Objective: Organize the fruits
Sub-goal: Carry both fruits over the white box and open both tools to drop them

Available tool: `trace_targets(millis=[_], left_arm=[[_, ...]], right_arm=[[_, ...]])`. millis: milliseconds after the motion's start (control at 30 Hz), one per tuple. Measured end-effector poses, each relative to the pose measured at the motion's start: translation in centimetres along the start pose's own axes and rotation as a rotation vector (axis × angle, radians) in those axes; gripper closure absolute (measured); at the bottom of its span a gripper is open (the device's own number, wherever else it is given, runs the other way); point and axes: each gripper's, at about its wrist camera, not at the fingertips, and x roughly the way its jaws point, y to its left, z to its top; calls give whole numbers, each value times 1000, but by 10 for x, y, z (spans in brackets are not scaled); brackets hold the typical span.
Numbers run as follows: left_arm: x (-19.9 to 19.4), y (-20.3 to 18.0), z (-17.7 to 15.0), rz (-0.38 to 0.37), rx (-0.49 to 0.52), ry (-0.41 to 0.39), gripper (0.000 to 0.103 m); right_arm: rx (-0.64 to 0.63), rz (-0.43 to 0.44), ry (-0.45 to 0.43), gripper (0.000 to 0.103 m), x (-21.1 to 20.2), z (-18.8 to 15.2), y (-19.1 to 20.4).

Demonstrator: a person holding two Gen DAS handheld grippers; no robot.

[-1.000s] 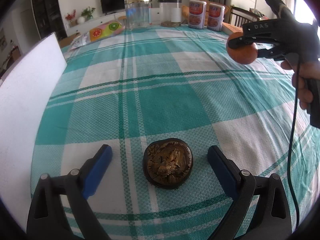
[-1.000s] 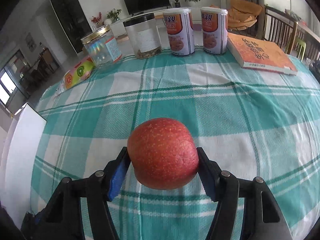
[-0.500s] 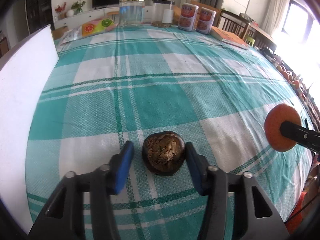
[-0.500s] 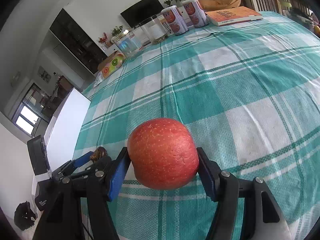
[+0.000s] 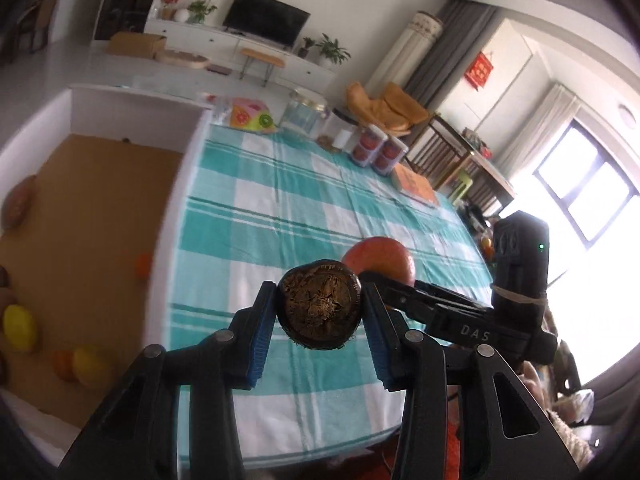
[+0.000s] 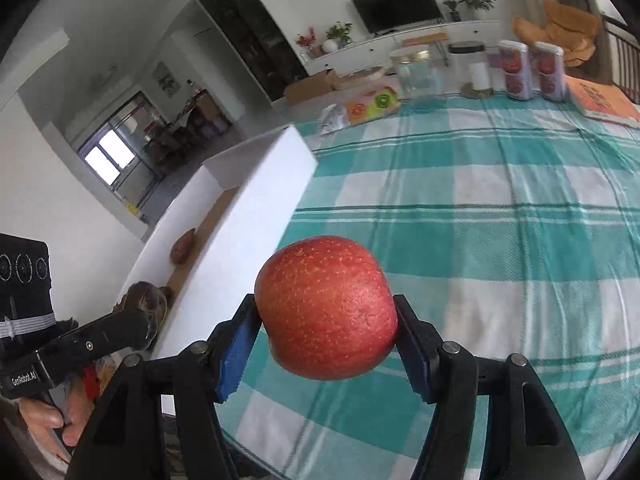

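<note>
Fruits (image 5: 86, 366) in box (image 6: 256, 216) beside checked tablecloth (image 6: 500, 208).

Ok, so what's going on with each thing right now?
Left gripper: shut on the brown fruit, held in the air.
Right gripper: shut on the red apple, held in the air.
White box: open on top, fruit inside.
Glass jar: upright, lid on.
Two cans: upright.

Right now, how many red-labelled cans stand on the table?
2: can one and can two stand side by side at the table's far edge, beside the orange book. None seems hidden.
</note>
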Motion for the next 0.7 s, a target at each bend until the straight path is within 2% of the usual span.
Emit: trace_targets(millis=[100, 200, 233, 400, 467, 567, 633, 700], left_arm=[[-15, 56, 27, 179, -80, -39, 59], [1, 117, 42, 346, -153, -3, 59], [9, 135, 44, 378, -178, 17, 59], [41, 194, 42, 466, -260, 133, 59], [45, 203, 41, 497, -258, 144, 57], [44, 207, 39, 519, -259, 137, 43], [38, 207, 39, 539, -255, 118, 31], [23, 202, 38, 570, -206, 92, 28]], right_arm=[[-112, 100, 63, 38, 39, 28, 68], [-256, 104, 149, 38, 86, 42, 126], [-296, 89, 182, 38, 101, 42, 140], [-436, -8, 310, 39, 162, 29, 175], [-480, -28, 324, 46, 174, 27, 181], [-504, -34, 336, 46, 180, 32, 190], [-495, -56, 305, 45, 177, 39, 190], [-448, -52, 286, 40, 168, 48, 181]])
